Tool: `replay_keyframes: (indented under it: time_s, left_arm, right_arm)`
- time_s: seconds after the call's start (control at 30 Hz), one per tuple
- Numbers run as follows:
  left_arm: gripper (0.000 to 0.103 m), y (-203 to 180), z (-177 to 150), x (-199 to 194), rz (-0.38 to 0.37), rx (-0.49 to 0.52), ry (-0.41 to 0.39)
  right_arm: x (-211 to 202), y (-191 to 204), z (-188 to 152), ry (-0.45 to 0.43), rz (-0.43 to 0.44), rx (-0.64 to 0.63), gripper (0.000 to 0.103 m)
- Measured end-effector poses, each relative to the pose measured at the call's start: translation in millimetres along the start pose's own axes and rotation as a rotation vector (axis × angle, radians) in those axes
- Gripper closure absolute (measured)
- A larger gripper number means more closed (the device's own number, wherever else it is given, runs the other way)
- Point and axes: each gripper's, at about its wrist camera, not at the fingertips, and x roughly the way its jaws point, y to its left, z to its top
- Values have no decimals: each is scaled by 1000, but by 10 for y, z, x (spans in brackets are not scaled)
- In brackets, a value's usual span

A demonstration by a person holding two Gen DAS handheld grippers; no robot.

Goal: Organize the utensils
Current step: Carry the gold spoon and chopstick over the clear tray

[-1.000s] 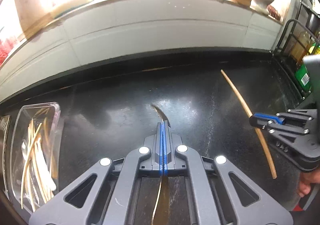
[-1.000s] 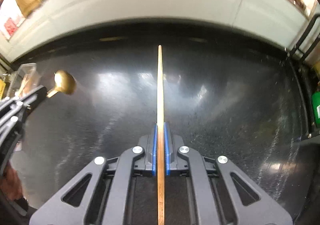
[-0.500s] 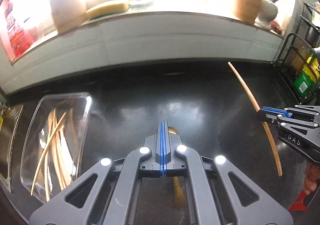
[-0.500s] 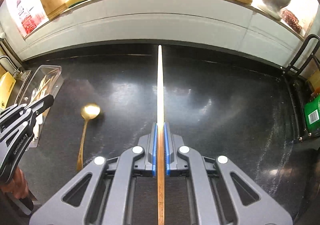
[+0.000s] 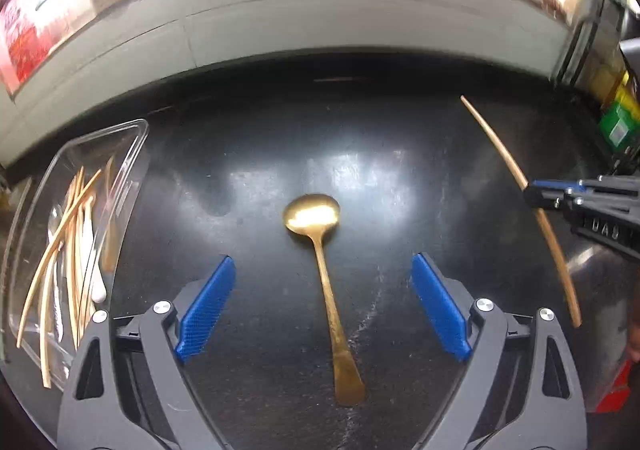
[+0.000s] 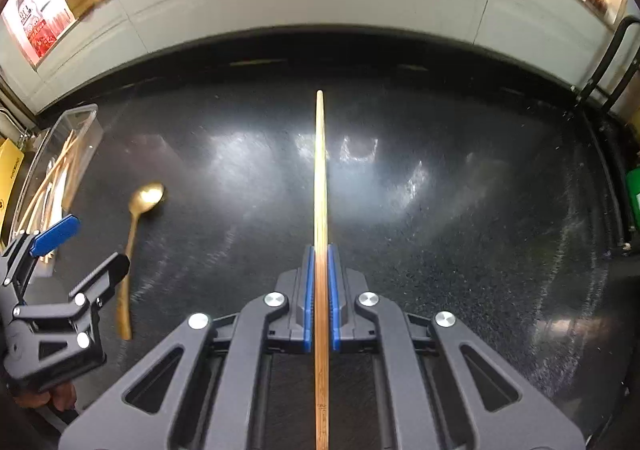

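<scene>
A gold spoon (image 5: 320, 250) lies flat on the black counter (image 5: 380, 137), bowl away from me. My left gripper (image 5: 320, 302) is open, its blue pads on either side of the spoon's handle, not touching it. The spoon also shows in the right wrist view (image 6: 136, 234), with the left gripper (image 6: 76, 246) over it. My right gripper (image 6: 320, 270) is shut on a wooden chopstick (image 6: 320, 177) that points straight ahead. In the left wrist view the chopstick (image 5: 508, 165) and right gripper (image 5: 532, 193) are at the right.
A clear plastic tray (image 5: 128, 177) holding several chopsticks and other utensils sits at the counter's left end; it also shows in the right wrist view (image 6: 86, 119). A white tiled wall (image 6: 320, 1) runs behind. A black wire rack (image 6: 608, 61) with bottles stands at the right.
My left gripper let go of the gold spoon and opened wide; the spoon now lies on the counter. My right gripper kept hold of the chopstick.
</scene>
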Motion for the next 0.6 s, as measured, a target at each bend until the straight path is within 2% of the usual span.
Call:
replay_keyframes:
  time_s: [0.13,0.2,0.23,0.27,0.3,0.37,0.4,0.43,0.47,0.6]
  left_arm:
    - [16,-59,-42,218,28,-33,42]
    - [17,-41,-48,304,43,-55,38]
    - [26,-29,-46,374,33,-74,53]
    - [32,-22,-49,382,25,-87,34]
    - [35,-52,-45,390,31,-81,22]
    - [58,-124,-34,402,21,-55,-1]
    - [64,-160,-30,409,20,-47,-9]
    - [77,-203,-33,404,28,-42,-12]
    - [95,-225,-34,403,35,-45,-13]
    - [99,-250,-28,426,56,-65,2]
  right_arm:
    - [217,-99,-30,14,11,-24,96]
    - [285,-128,-29,12,14,-39,96]
    - [298,-140,-27,2,19,-43,96]
    - [314,-146,-19,-8,14,-55,96]
    - [322,-149,-20,-13,14,-61,96]
    - [336,-155,-14,-25,20,-72,96]
    - [337,-161,-11,-28,21,-71,96]
    - [346,-166,1,-30,23,-73,96]
    - [349,-169,-4,-33,24,-76,96]
    - [349,-202,-8,-37,36,-71,96]
